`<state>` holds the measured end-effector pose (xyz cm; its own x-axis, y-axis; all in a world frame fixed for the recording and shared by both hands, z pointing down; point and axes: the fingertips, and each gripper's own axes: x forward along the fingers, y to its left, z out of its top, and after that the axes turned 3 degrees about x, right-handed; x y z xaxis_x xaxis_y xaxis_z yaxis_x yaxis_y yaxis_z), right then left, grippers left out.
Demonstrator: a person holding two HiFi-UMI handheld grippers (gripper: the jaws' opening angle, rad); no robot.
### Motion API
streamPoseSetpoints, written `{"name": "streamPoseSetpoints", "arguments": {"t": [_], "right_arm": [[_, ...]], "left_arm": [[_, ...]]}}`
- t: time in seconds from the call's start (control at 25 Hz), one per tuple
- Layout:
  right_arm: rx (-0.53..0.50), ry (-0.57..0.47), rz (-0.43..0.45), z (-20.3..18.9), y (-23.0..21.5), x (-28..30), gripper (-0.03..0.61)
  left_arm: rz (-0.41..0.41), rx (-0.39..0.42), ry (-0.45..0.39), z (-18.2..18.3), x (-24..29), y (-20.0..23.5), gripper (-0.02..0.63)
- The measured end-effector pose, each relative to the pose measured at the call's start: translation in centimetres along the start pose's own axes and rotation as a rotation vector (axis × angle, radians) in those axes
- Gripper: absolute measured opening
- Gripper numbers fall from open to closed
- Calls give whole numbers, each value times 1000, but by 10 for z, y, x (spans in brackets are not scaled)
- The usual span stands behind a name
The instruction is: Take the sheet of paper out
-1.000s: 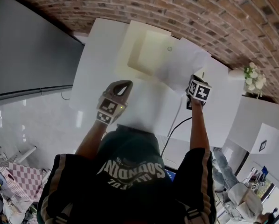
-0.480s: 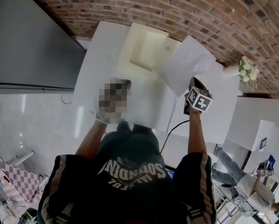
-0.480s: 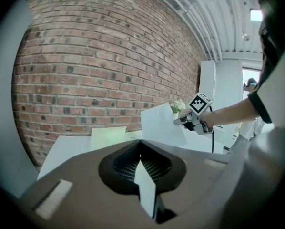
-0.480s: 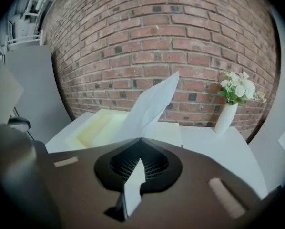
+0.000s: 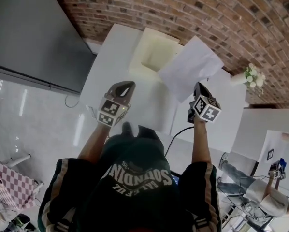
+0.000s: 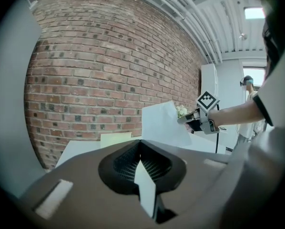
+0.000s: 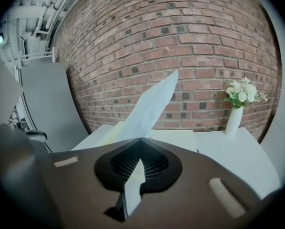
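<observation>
My right gripper [image 5: 197,87] is shut on the lower corner of a white sheet of paper [image 5: 190,66], which it holds up in the air over the white table [image 5: 110,57]. In the right gripper view the sheet [image 7: 152,106] rises from the closed jaws [image 7: 140,140] up and to the right. An open cream folder [image 5: 156,50] lies on the table behind and below the sheet. My left gripper [image 5: 127,85] hovers left of it with its jaws shut and nothing held. From the left gripper view [image 6: 140,143] I see the sheet [image 6: 164,125] and the right gripper [image 6: 192,122].
A brick wall [image 5: 207,13] runs along the far side of the table. A white vase of flowers [image 5: 248,75] stands at the back right. A large grey panel [image 5: 33,33] is on the left. A black cable [image 5: 176,137] hangs off the near table edge.
Both grippers have risen. The right one has carried the sheet higher and away from the cream folder. The left one stays shut and holds nothing.
</observation>
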<state>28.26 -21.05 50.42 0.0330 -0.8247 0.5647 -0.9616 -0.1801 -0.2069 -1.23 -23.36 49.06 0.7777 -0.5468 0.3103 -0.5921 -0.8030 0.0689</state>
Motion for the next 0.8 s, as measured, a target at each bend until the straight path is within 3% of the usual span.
{"name": "streamPoseSetpoints", "arguments": {"t": [0.28,0.8], "right_arm": [[13,-22,77,-3,40,-10,0],[-4,-25,132,-4,79,-10,0]], "left_arm": [[28,3,-16,-2,-24,7,11],[64,4,-35,-2,-48,20,11]]}}
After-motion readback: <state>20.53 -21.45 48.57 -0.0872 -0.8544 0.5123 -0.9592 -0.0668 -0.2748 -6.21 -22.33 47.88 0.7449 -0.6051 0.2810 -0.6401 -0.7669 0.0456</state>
